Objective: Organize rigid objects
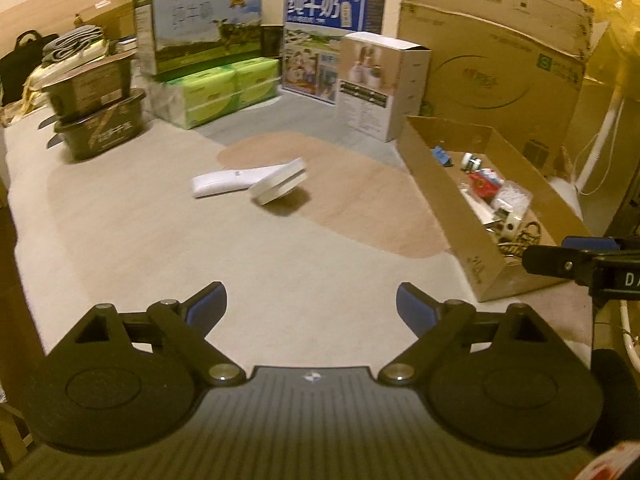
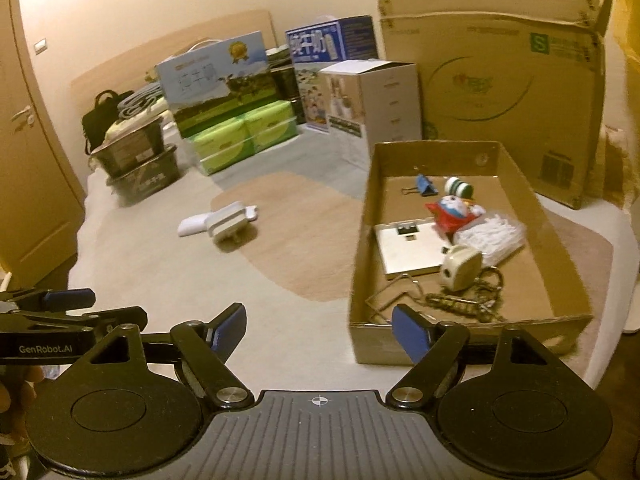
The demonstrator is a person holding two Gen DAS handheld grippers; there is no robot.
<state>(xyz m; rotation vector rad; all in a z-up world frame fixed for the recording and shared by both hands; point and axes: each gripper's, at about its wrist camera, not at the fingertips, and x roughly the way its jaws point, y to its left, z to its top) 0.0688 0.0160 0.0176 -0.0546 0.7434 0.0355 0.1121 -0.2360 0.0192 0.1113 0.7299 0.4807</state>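
1. Left gripper [image 1: 311,309]: jaws spread wide, nothing between them, above the pale bed cover [image 1: 140,216].
2. Right gripper [image 2: 319,327]: jaws likewise apart and empty, at the near edge of the cardboard tray [image 2: 362,248].
3. White device [image 1: 256,182] lying on the cover, left of the tray and apart from it.
4. In the tray: blue binder clip [image 2: 425,186], red-and-white figurine [image 2: 454,210], flat white plate [image 2: 408,248], small cream camera-like block [image 2: 460,267].

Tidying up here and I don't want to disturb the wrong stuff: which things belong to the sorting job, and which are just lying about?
Job:
- two white gadgets on the surface
- open cardboard tray
- toy figure, binder clip inside

Lying about:
- milk cartons
- green tissue packs
- big cardboard box
- black bag
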